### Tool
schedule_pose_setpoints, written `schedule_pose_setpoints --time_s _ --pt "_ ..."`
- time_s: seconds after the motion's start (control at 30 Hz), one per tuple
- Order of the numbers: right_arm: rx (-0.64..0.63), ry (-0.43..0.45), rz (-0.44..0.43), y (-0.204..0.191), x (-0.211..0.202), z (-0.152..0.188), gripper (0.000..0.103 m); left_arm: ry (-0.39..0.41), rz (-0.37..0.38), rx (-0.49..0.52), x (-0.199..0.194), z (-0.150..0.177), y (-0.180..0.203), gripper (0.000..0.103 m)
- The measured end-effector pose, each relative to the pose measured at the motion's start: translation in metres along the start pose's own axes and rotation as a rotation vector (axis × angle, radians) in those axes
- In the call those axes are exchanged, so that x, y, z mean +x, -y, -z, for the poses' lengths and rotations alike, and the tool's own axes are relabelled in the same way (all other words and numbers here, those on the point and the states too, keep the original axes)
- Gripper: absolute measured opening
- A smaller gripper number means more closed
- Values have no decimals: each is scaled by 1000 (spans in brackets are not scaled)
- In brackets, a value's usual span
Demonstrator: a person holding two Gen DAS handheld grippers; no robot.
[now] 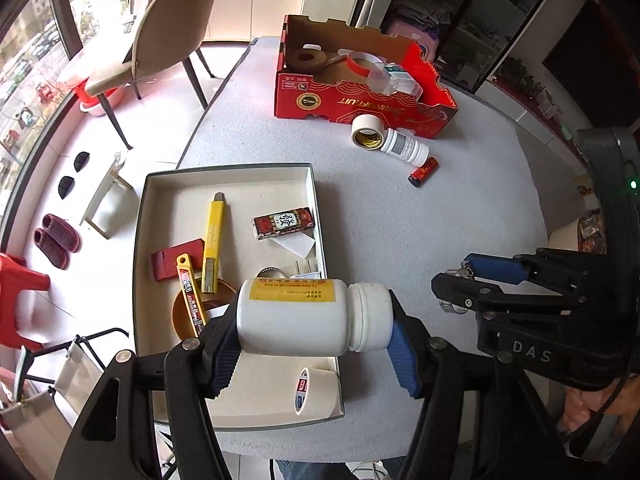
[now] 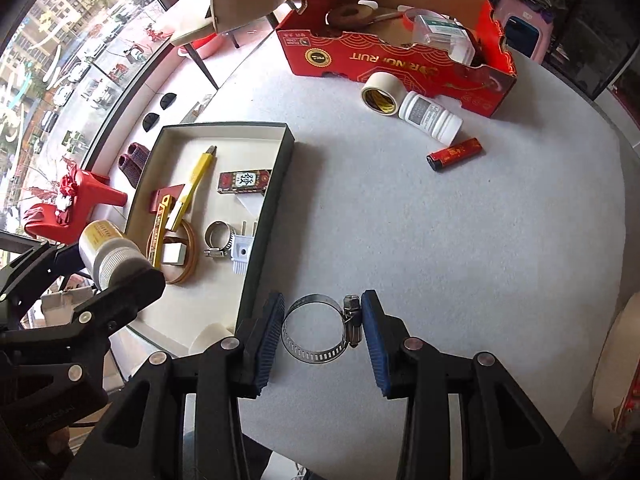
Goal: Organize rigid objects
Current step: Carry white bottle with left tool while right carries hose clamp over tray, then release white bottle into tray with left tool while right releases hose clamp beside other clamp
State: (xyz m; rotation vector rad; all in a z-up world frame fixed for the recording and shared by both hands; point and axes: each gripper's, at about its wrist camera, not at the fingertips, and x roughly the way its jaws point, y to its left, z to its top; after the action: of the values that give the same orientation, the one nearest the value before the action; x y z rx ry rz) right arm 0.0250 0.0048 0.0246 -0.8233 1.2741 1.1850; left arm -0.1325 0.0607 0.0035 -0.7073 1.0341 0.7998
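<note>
Jaws on the left gripper [image 1: 316,334] are pinching a white pill bottle [image 1: 304,318] end to end, one pad on its base, the other on the cap, and it hangs sideways over the near part of the open tray [image 1: 140,240]. My guess is the tray is where it's headed. Worry here: an end-to-end pinch on a smooth round bottle can let it roll or pop out, and below it sit two yellow box cutters [image 1: 212,244], a brown tape ring and a white tape roll [image 1: 316,392], so a drop would land on clutter and knock things around.

Over in the right wrist view, the right gripper [image 2: 322,334] has its jaws closed in on a metal hose clamp [image 2: 314,330], one pad against the screw housing, the other at the band's far side. It looks lifted just beside the tray's near corner [image 2: 256,280]. A thin springy band could flex or twist out, so I'd expect it to slip if squeezed unevenly. Also both grippers are near each other, so a bump seems possible. Second pill bottle [image 2: 430,114] and red lighter [image 2: 454,155] lie on the surface by the red box [image 2: 400,64].
</note>
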Motion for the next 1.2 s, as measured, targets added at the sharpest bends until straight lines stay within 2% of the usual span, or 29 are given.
schedule_pose_setpoints --time_s 0.2,0.53,0.8,1.2 --pt "-131 -11 -42 -59 26 -22 41 -12 -67 -96 -7 18 -46 67" --pt "-242 -61 -83 -115 41 -28 41 -67 -136 -163 2 49 -89 67" --pt "-231 -103 -88 -124 51 -29 41 -78 -124 -176 8 49 -93 67" --pt "-206 -131 -71 -119 59 -31 41 -112 -115 -141 24 38 -88 67"
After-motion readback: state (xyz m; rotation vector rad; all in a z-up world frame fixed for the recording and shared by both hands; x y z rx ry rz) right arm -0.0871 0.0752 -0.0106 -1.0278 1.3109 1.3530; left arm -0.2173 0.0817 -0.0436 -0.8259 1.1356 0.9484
